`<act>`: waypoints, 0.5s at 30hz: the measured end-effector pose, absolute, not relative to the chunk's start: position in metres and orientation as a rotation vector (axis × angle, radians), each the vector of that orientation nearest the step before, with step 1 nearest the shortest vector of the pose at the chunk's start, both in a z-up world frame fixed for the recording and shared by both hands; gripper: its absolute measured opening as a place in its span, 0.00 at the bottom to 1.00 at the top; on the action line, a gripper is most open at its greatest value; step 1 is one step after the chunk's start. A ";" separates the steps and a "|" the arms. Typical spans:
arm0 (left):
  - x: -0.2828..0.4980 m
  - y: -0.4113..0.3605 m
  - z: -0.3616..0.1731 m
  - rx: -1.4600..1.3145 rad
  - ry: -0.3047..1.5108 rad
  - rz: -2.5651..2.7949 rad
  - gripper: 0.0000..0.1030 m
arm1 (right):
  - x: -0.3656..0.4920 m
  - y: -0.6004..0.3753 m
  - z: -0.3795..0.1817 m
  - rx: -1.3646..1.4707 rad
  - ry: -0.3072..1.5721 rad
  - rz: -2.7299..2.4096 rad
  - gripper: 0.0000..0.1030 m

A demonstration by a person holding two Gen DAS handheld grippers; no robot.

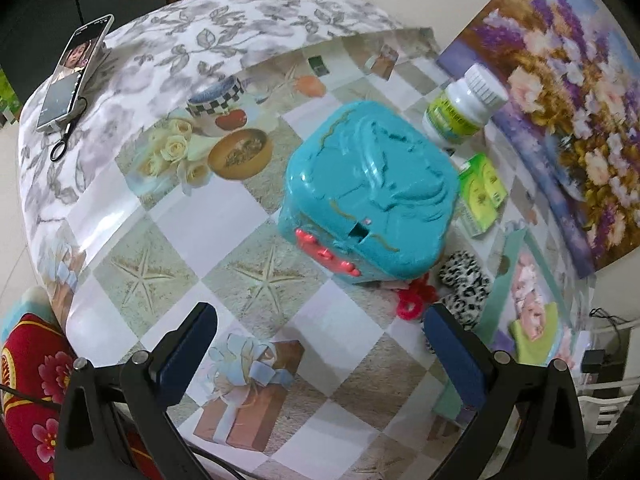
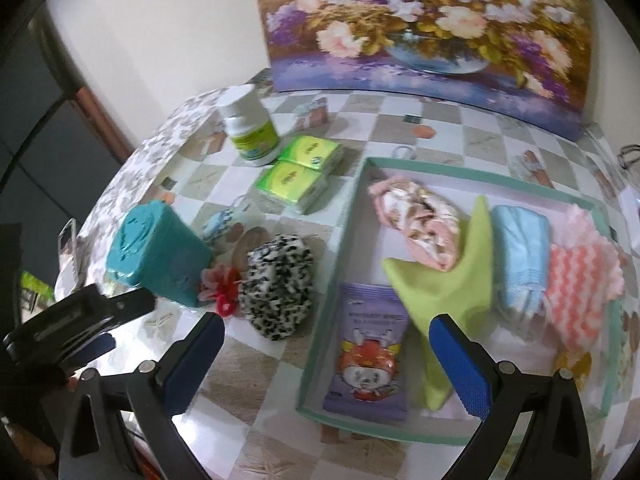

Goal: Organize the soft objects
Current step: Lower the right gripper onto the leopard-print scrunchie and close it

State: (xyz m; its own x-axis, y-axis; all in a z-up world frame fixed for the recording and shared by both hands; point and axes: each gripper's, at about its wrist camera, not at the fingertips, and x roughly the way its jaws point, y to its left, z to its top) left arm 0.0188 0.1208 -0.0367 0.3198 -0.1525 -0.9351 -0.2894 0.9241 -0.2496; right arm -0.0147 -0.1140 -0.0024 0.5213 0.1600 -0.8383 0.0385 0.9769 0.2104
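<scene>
A shallow green-rimmed tray (image 2: 352, 216) holds a floral cloth (image 2: 420, 216), a lime cloth (image 2: 448, 280), a blue towel (image 2: 520, 248), a pink striped cloth (image 2: 580, 284) and a purple wet-wipe pack (image 2: 368, 348). A leopard-print scrunchie (image 2: 276, 292) and a red flower hair tie (image 2: 220, 284) lie left of the tray beside a teal plastic box (image 2: 156, 252). My right gripper (image 2: 326, 344) is open and empty over the tray's near left corner. My left gripper (image 1: 320, 332) is open and empty, in front of the teal box (image 1: 368, 188), with the scrunchie (image 1: 464, 284) by its right finger.
Two green tissue packs (image 2: 296, 176) and a white pill bottle (image 2: 248, 124) stand behind the scrunchie. A flower painting (image 2: 432, 24) leans on the wall at the back. A phone (image 1: 74, 72) and a ring (image 1: 60, 148) lie on the table's far left. A red cushion (image 1: 36, 392) is below the table edge.
</scene>
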 end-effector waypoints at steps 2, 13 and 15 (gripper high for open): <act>0.019 0.120 -0.041 -0.407 1.272 0.101 1.00 | -0.013 -0.111 -0.005 0.200 1.023 0.083 1.00; 0.026 0.118 -0.042 -0.413 1.274 0.078 0.91 | -0.007 -0.099 -0.010 0.144 0.978 0.119 0.99; 0.027 0.122 -0.043 -0.436 1.275 0.087 0.88 | -0.005 -0.095 -0.012 0.121 0.977 0.124 0.94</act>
